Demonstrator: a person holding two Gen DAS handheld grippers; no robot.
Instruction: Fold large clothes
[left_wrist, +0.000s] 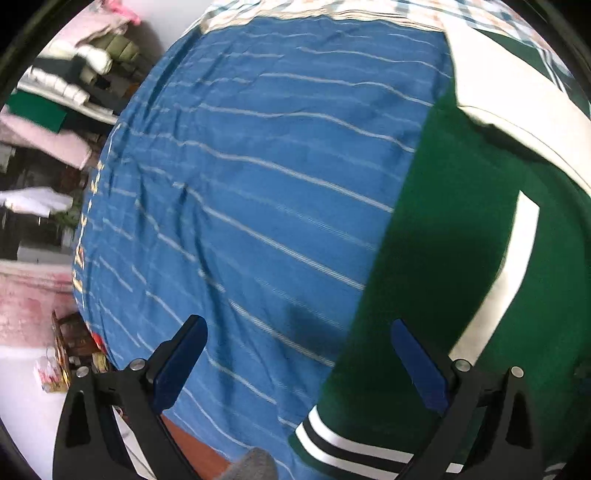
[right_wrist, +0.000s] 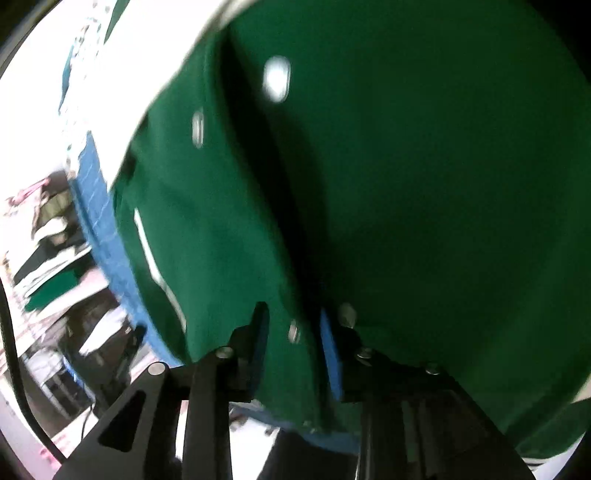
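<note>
A green jacket (left_wrist: 454, 258) with white sleeves and a black-and-white striped hem lies on a blue striped bedsheet (left_wrist: 240, 184), at the right in the left wrist view. My left gripper (left_wrist: 295, 328) is open and empty, hovering over the sheet by the jacket's left edge. In the right wrist view the green jacket (right_wrist: 406, 184) with silver snaps fills the frame. My right gripper (right_wrist: 293, 325) is shut on a fold of the jacket's front edge, with fabric between the blue pads.
The bed's left edge (left_wrist: 85, 258) drops to a floor with boxes (left_wrist: 62, 354). Shelves with stacked folded clothes (left_wrist: 62, 92) stand beyond the bed at left. A checked cloth (left_wrist: 332, 9) lies at the bed's far end.
</note>
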